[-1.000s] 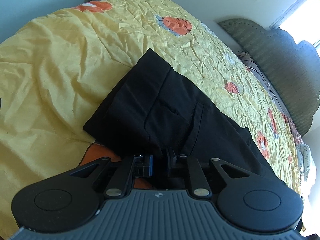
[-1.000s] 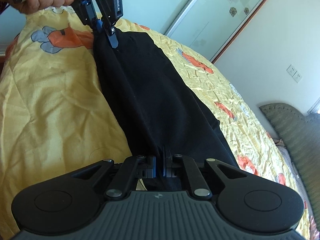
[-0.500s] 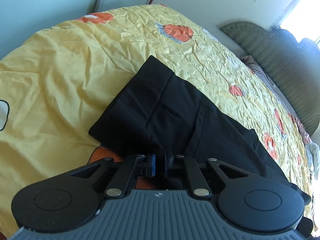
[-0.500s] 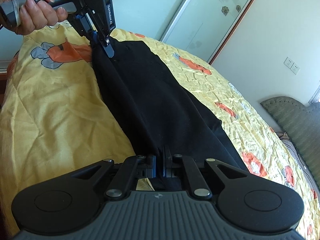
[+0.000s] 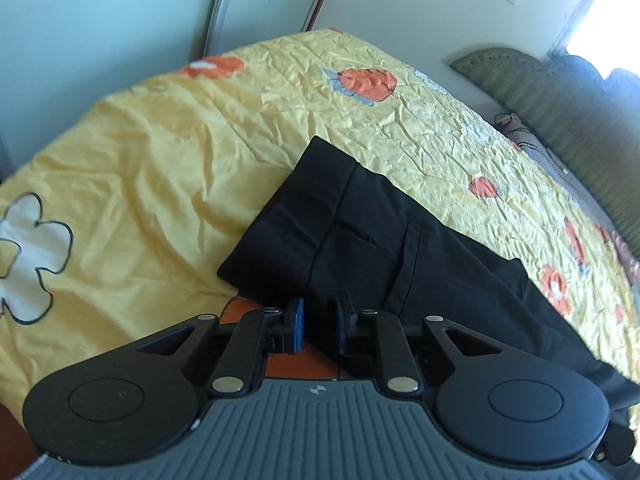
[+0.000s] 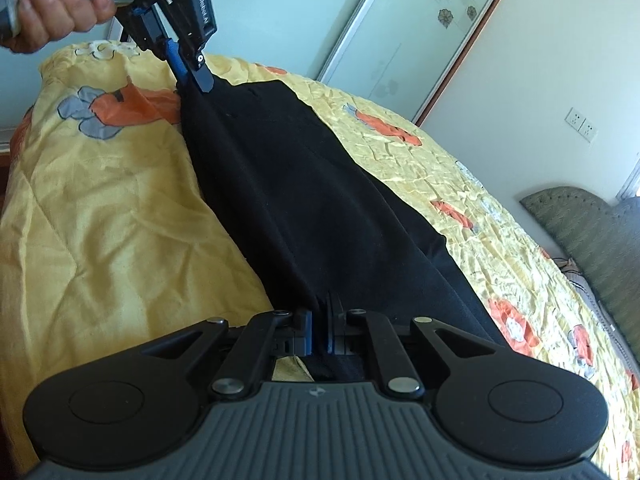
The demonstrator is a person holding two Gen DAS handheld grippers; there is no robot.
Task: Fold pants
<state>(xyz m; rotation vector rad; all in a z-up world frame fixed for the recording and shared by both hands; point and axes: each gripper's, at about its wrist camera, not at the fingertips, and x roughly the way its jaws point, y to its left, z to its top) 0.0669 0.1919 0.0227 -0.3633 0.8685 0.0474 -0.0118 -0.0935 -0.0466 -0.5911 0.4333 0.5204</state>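
Over the pants (image 5: 360, 240), the left hand-held gripper (image 5: 320, 320) (just opening) has risen.

Bed (image 5: 168, 184) covered by crumpled yellow quilt (image 6: 104, 216) with orange and white flower print. Black pants (image 5: 360, 240) lie stretched lengthwise on quilt, waistband end flat. Green padded headboard (image 5: 560, 96) at far end.

Black pants (image 5: 360, 240) on yellow bedspread (image 5: 160, 168)
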